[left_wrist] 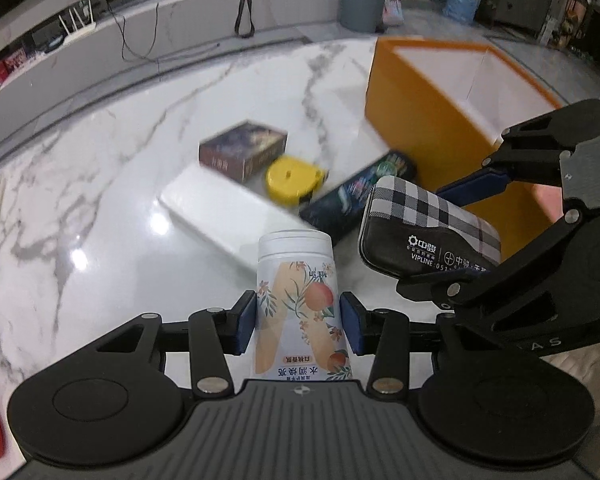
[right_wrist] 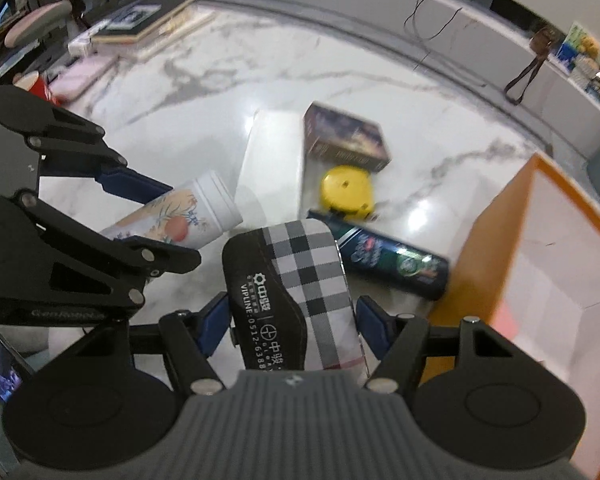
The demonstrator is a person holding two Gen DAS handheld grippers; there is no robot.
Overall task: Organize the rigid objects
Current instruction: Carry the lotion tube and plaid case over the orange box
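The bench [left_wrist: 112,168] was a glossy white marble top with grey veins. On it lay a long white box [left_wrist: 224,216], and a dark printed box [left_wrist: 246,148] rested partly on that. Just beside them sat a round yellow container [left_wrist: 294,178], touching a dark blue-green package [left_wrist: 360,196] lying flat. An open orange box [left_wrist: 432,116] with a white inside stood near the package's far end.

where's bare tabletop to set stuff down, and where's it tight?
Free: the wide marble table left of the white box in the left wrist view, and the strip behind the dark printed box. Crowded: yellow round case and dark tube packed against the orange bin.
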